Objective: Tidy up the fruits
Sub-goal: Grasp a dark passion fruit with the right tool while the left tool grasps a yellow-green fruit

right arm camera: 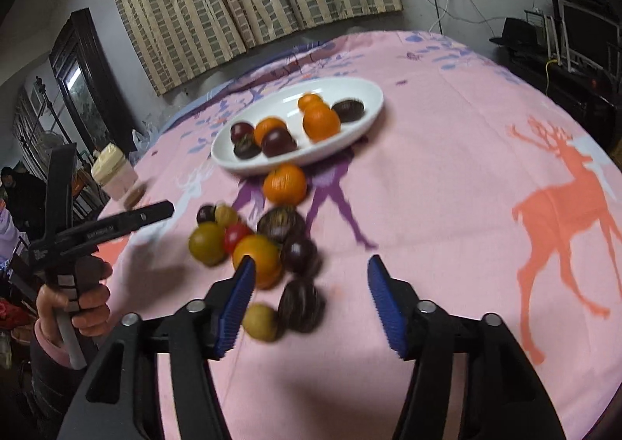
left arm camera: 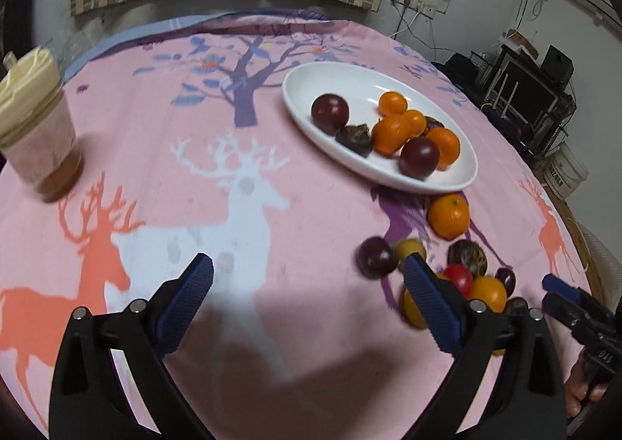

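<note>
Lying across a table spread with a pink deer-print cloth (left arm camera: 163, 152), the fruits fall into two groups: some already sit on the white oval plate (left arm camera: 462, 171), the rest are heaped loose on the cloth in front of it. On the plate, the left wrist view shows two dark purple plums (left arm camera: 329, 110), several small oranges (left arm camera: 390, 132) bunched together, and a dark, wrinkled fruit (left arm camera: 354, 136) whose kind is hard to make out; another dark one is mostly hidden behind the oranges. Just beside the plate's near rim rests a lone mandarin (right arm camera: 285, 183), apart from the loose pile (right arm camera: 256, 245), which mixes a red tomato-like fruit (right arm camera: 235, 234), yellow-green and orange ones, and dark striped ones, all smeared by motion blur so their edges run together. The left gripper (left arm camera: 307, 284) has its blue-padded jaws spread wide over bare cloth with nothing between them, and its right finger covers part of the pile in that view. The right gripper (right arm camera: 311, 276) likewise stands wide apart, empty, with the nearest fruits of the pile just at its left finger, which partly hides an orange one. From the right wrist view the left gripper's hand (right arm camera: 83, 300) shows at the frame's left edge, cut off below. A lidded jar (left arm camera: 37, 128) stands well apart at the cloth's far left, blurred.
</note>
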